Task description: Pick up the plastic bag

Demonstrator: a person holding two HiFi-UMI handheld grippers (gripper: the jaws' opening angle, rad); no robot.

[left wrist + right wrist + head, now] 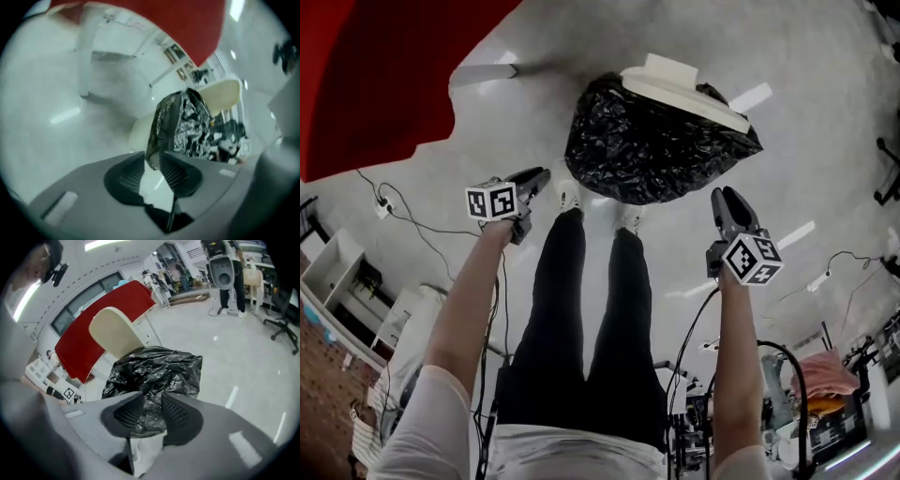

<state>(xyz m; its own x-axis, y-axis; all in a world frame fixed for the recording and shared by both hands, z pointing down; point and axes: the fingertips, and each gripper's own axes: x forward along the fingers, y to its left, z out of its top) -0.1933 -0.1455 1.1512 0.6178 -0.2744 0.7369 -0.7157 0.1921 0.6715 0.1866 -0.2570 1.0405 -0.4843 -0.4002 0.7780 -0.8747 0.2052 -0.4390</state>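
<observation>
From your head view, the black plastic bag (656,141) sits on the floor (825,112) beyond your feet. Your left gripper (546,176) and right gripper (729,195) hang either side, clear of it. Left gripper view: jaws apart, bag beyond the gap. Right gripper view: jaws apart, pinching nothing, bag just ahead.

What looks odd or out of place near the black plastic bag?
The black plastic bag sags, crumpled, and a cream panel sits tilted at its far side, an odd spot for it. Nothing is spilled or torn as far as the views show.
</observation>
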